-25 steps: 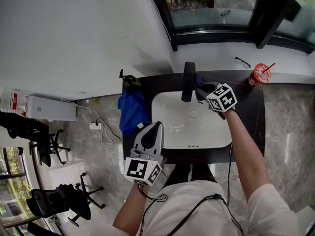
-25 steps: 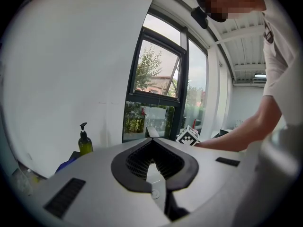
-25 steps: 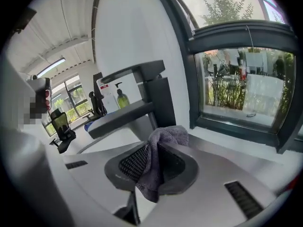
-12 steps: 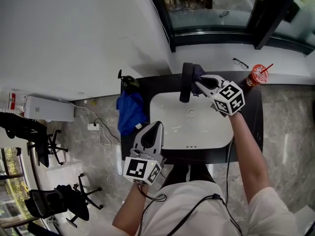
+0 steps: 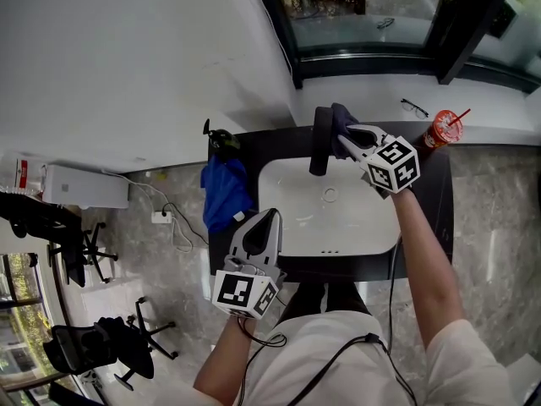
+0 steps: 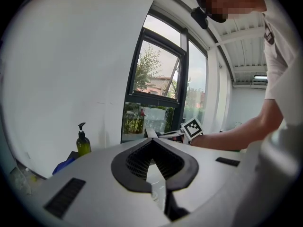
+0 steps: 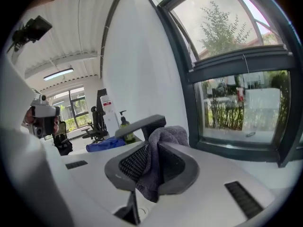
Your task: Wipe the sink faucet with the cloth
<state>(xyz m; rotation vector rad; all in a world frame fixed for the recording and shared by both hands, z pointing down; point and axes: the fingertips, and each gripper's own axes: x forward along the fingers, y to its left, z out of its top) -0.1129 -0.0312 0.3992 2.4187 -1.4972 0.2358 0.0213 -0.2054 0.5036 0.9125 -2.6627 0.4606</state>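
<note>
1. The right claw [image 5: 341, 136] is closed narrowly on a grey terry cloth [image 5: 342, 118]; in the right gripper view the cloth [image 7: 152, 171] fills the gap between the ribbed black pads and bunches out past the tips of that claw [image 7: 151, 148].
2. The bunched end of the cloth lies against the right side of the tall matte-black sink faucet [image 5: 321, 142], near its top; in the right gripper view the faucet's flat spout [image 7: 142, 123] stands just behind the cloth.
3. The faucet stands at the middle of the back edge of the dark surface [image 5: 427, 205], behind the white rectangular sink basin [image 5: 292, 218] set into that surface.
4. The left claw [image 5: 270, 216] hovers over the front left corner of the surface, pointing towards the basin, well apart from the faucet; in its own view the tips of the left claw [image 6: 152, 142] meet with nothing between them.
5. A crumpled blue fabric bundle [image 5: 224, 191] hangs over the left edge of the surface; a green soap bottle with a black pump [image 5: 221, 139] stands at the back left corner.
6. On the white window sill beyond the back edge, a red cup with a straw [image 5: 444, 129] stands near the right end, with a pair of spectacles [image 5: 416, 106] just beside it.
</note>
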